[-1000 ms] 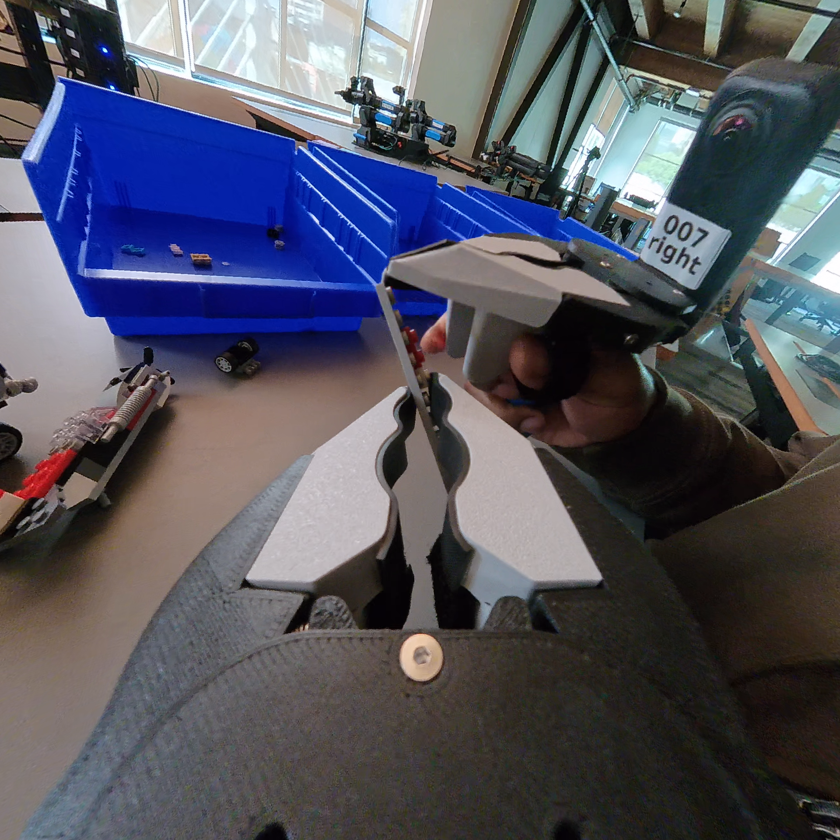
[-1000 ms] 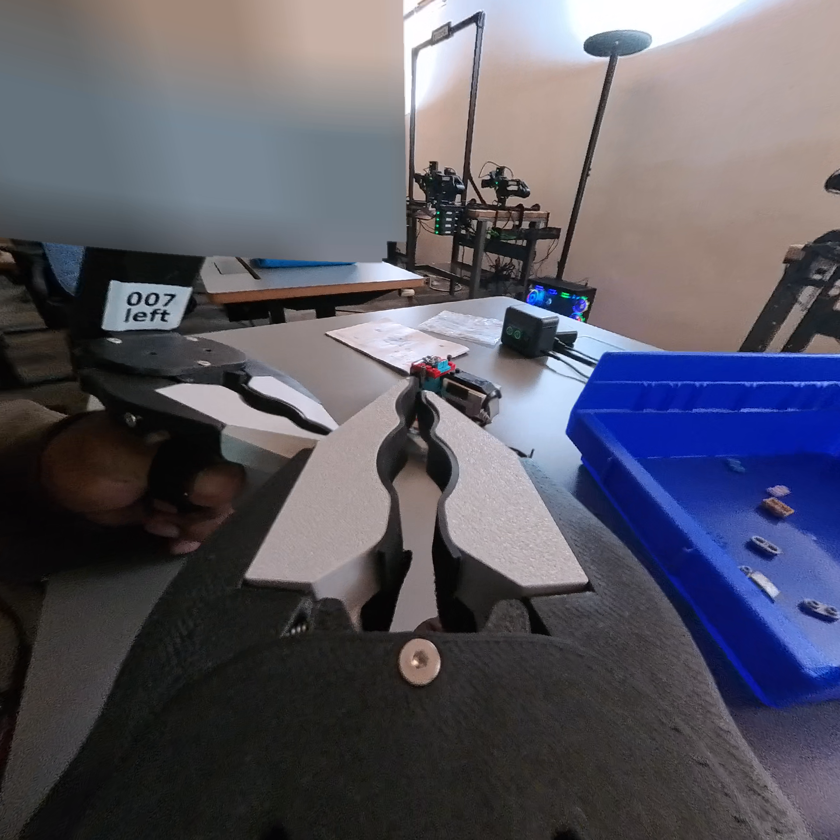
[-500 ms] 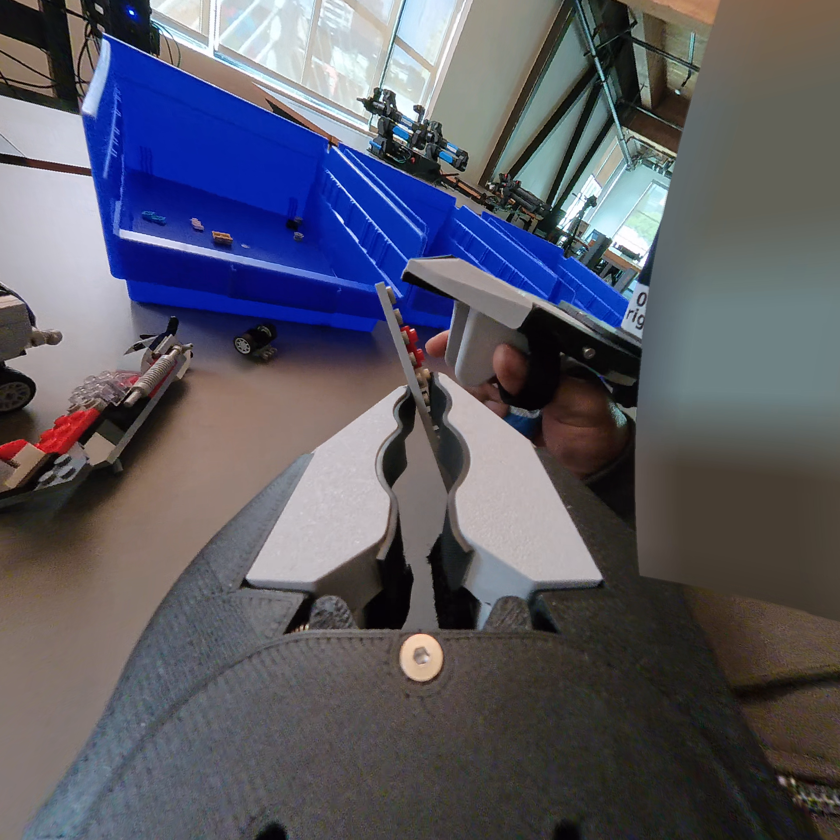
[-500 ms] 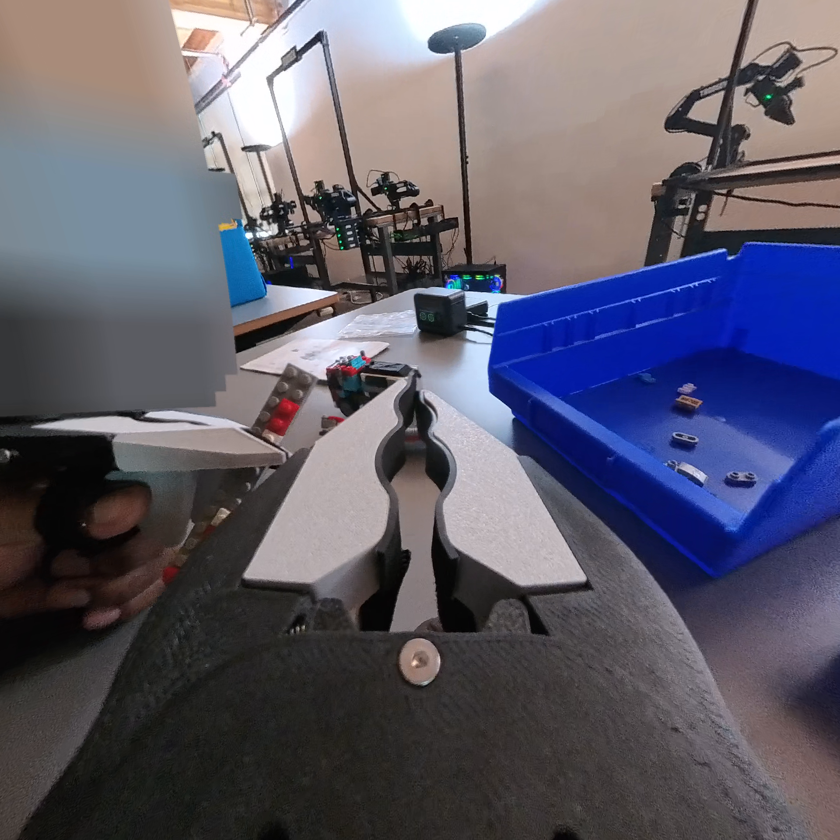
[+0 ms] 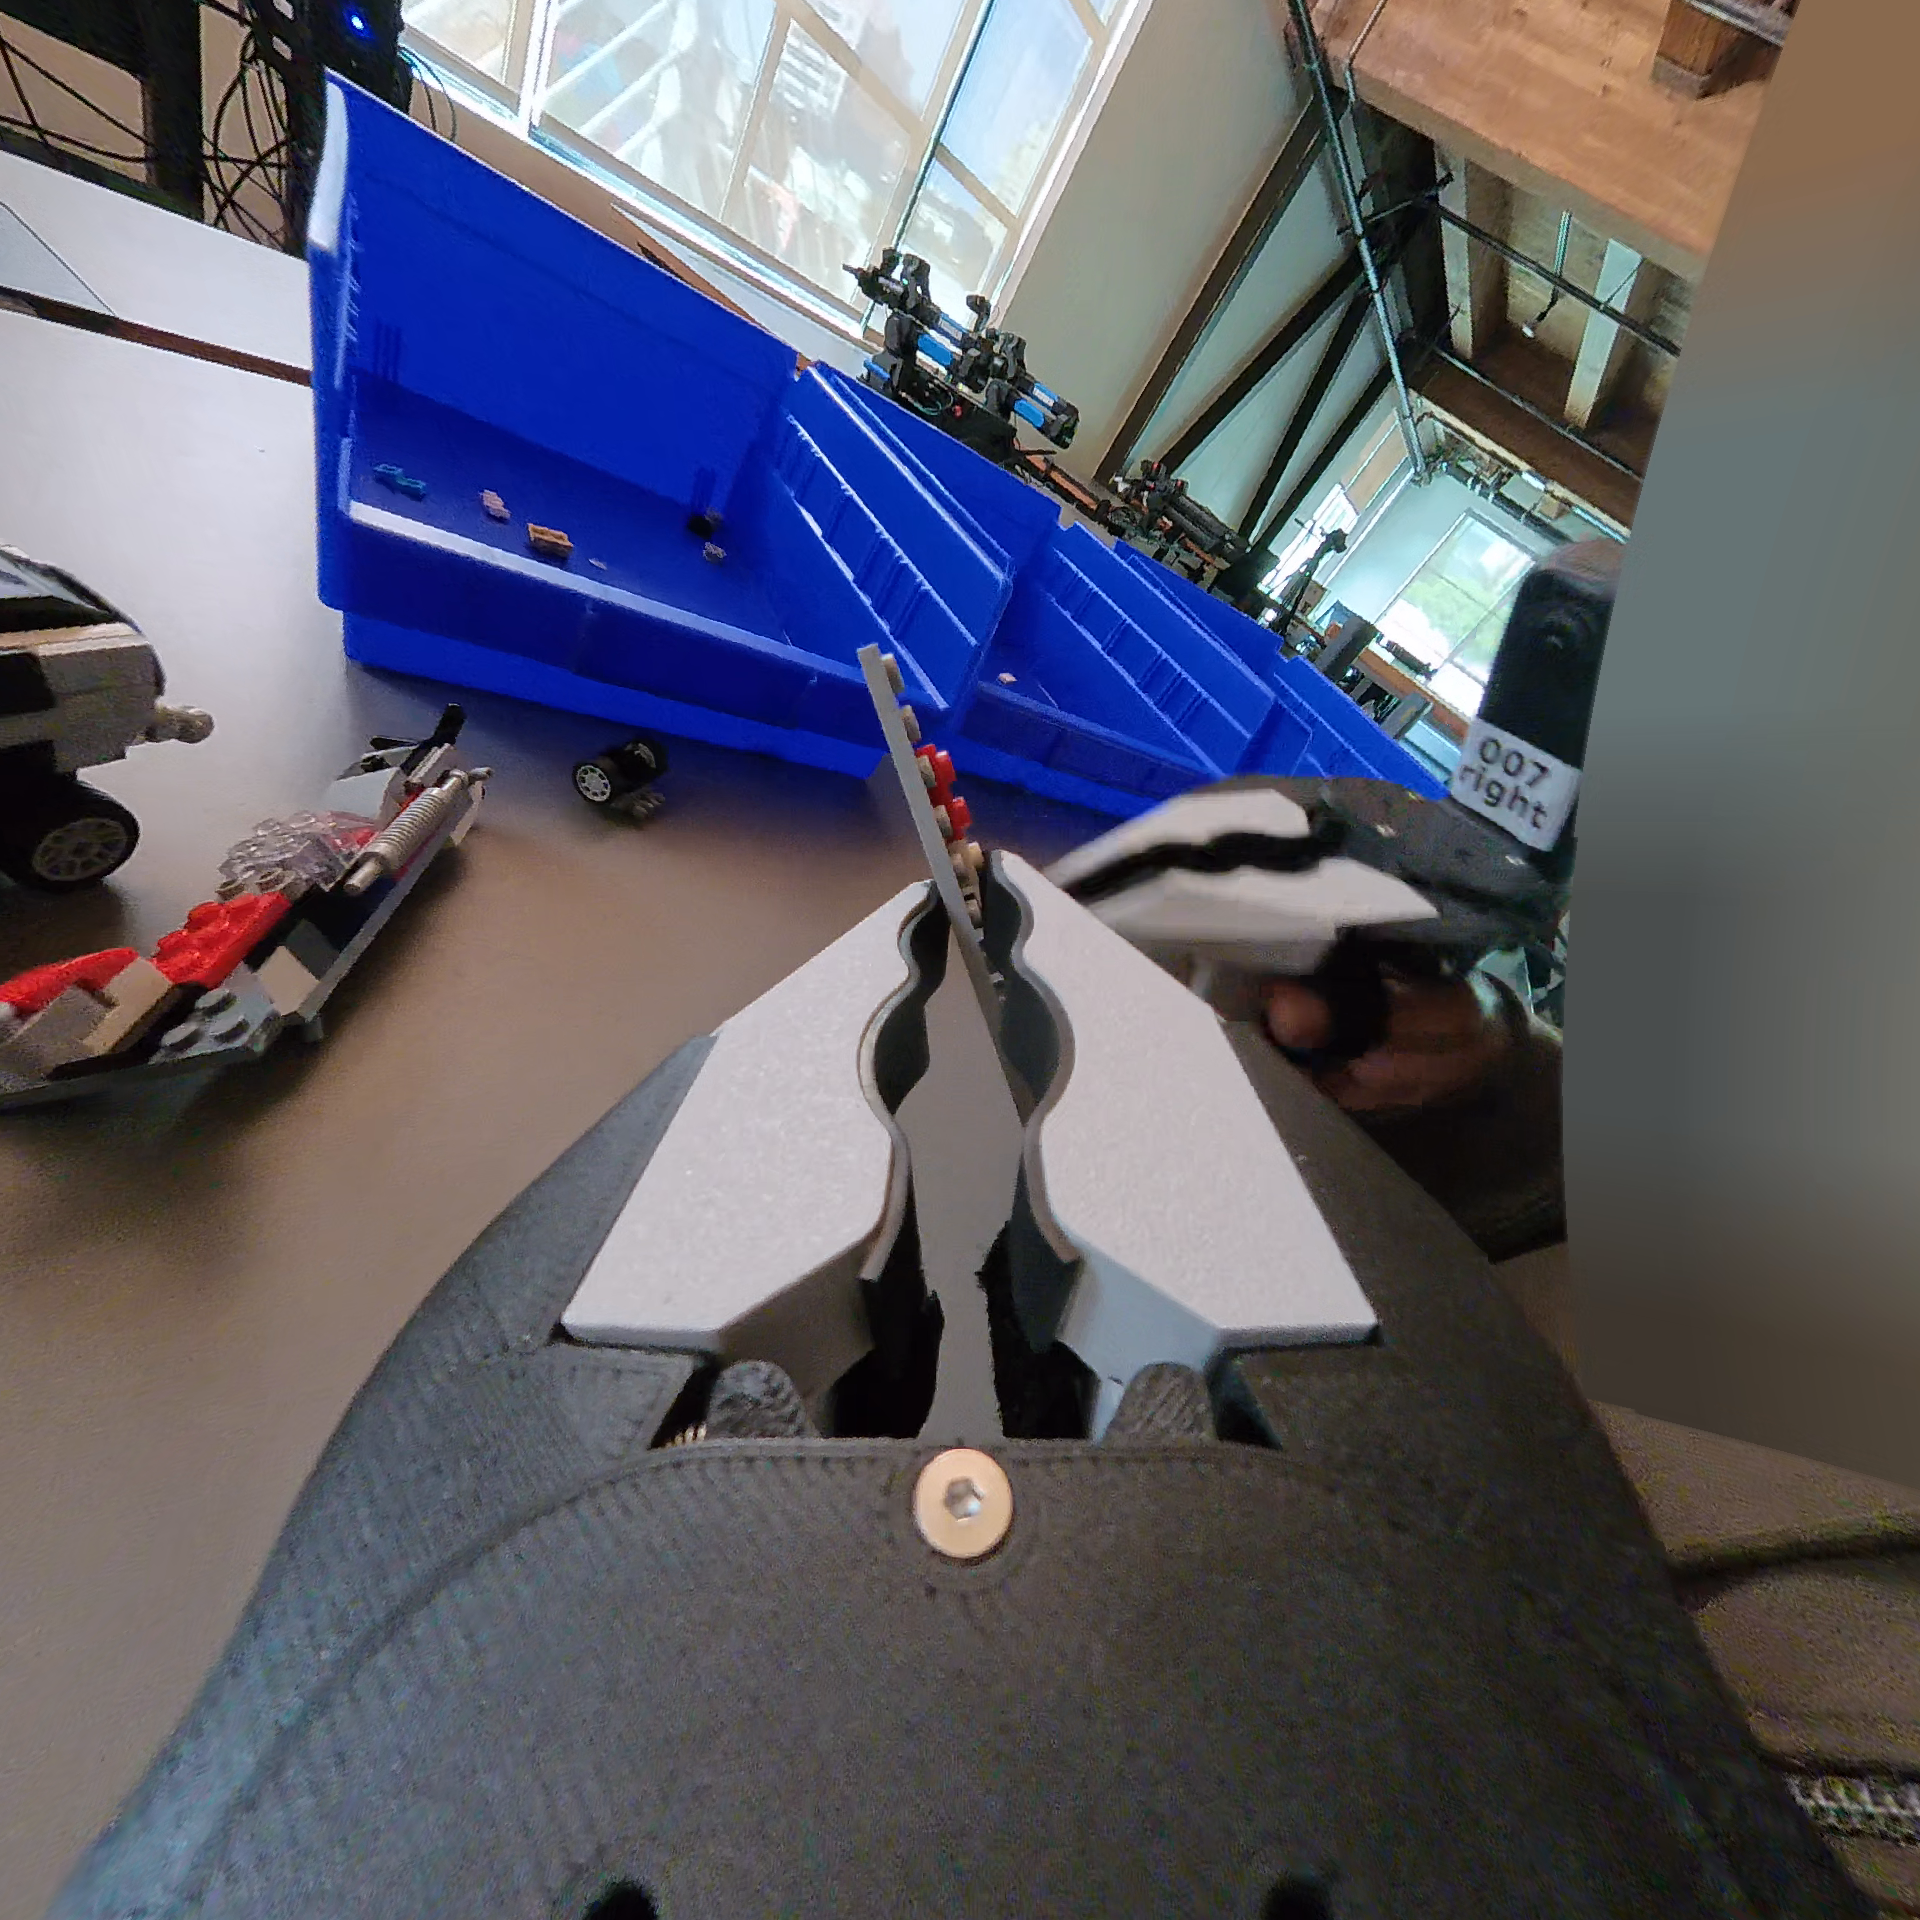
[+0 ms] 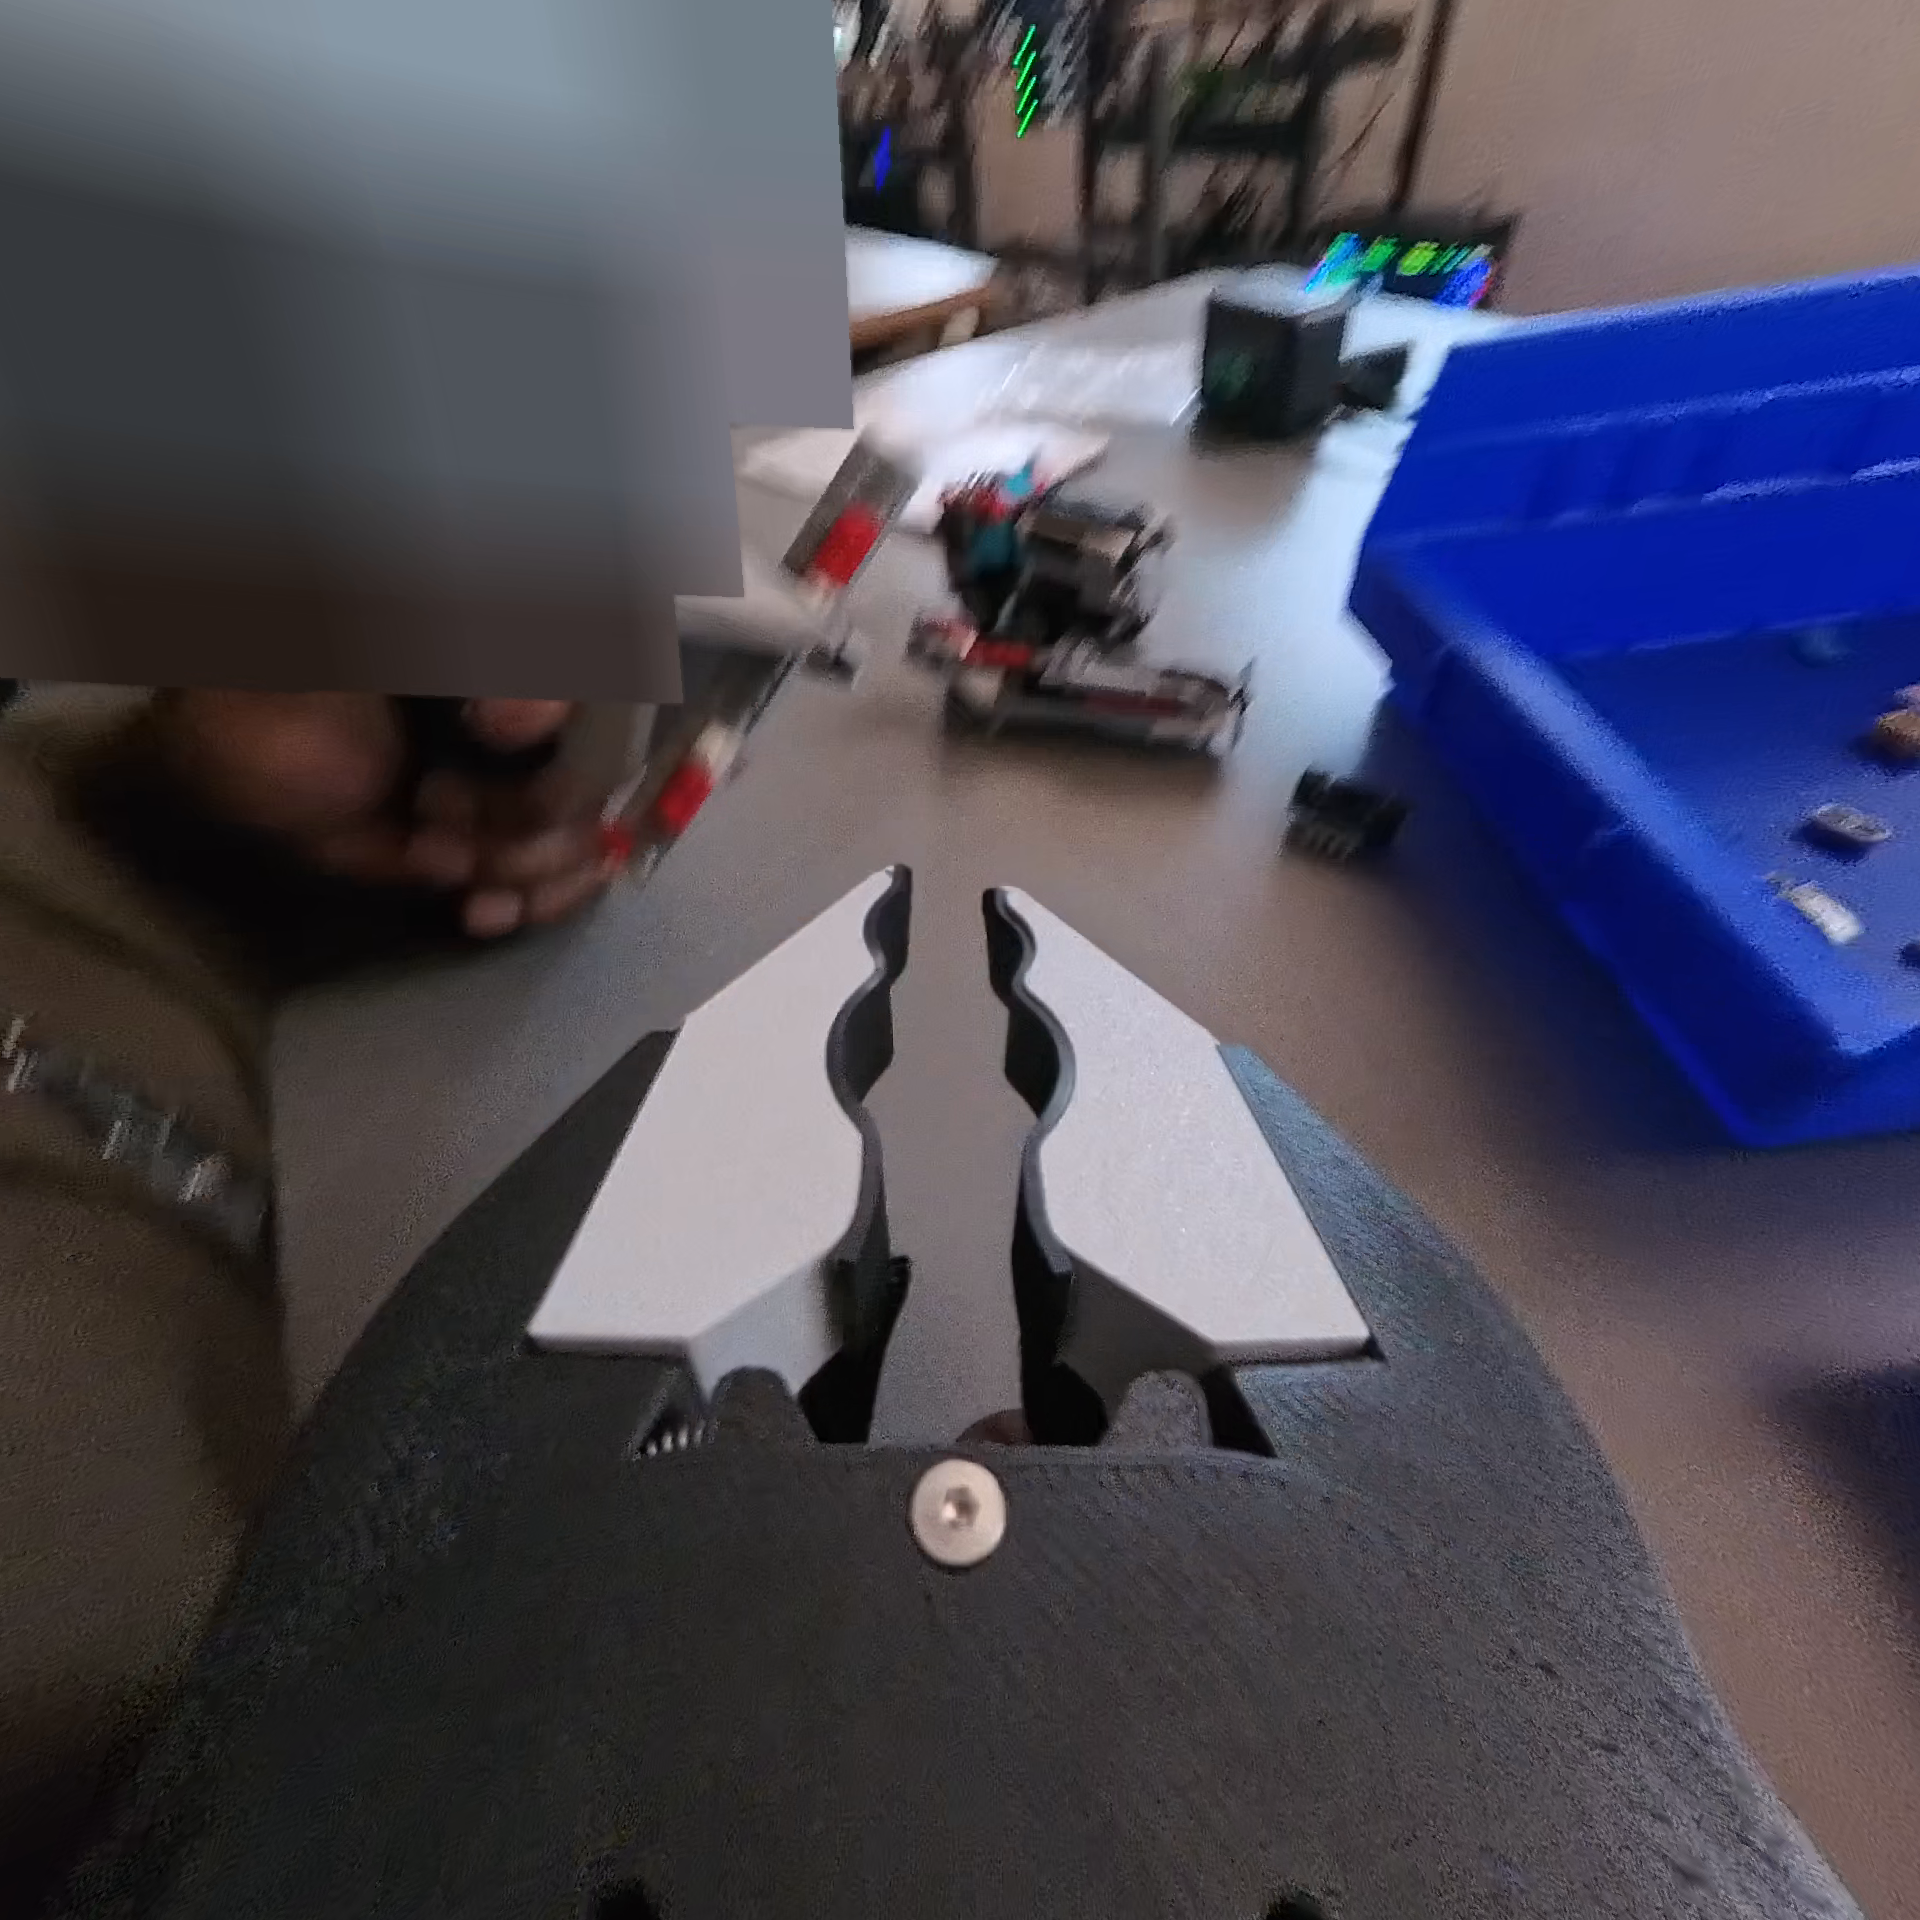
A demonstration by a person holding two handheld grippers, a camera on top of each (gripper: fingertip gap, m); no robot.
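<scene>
- Since the earlier frames, the right claw (image 6: 948, 896) has parted its two fingers, which were pressed together half a second back, and it has dropped lower beside the left one; the left claw (image 5: 961, 896) has kept its pinch unchanged.
- Pinched in the left claw is a thin grey brick plate (image 5: 914, 790): long and flat, seen edge-on, with pale studs and two small red pieces (image 5: 943, 774) along its right face.
- That plate stands nearly upright, leaning a little to the left, its top end free in the air above the fingertips and its lower part running down between the fingers.
- Both left fingers close on the plate near the tips; the plate crosses the wavy slot at a slant.
- From the right wrist view the same plate (image 6: 831, 540) shows blurred at upper left, well apart from the right claw.
- Nothing sits between the right claw's spread fingers, only bare bench (image 6: 1039, 831) beyond them.
- The right claw hovers above the bench, pointing toward a part-built brick car (image 6: 1070, 634).
- A hand (image 5: 1382, 1029) grips the right claw's handle just right of the left fingertips.
- On the bench to the left lie a red and grey brick chassis (image 5: 239, 935) and a loose wheel pair (image 5: 623, 774).
- Blue bins (image 5: 644, 499) stand behind, the nearest holding a few small pieces.
</scene>
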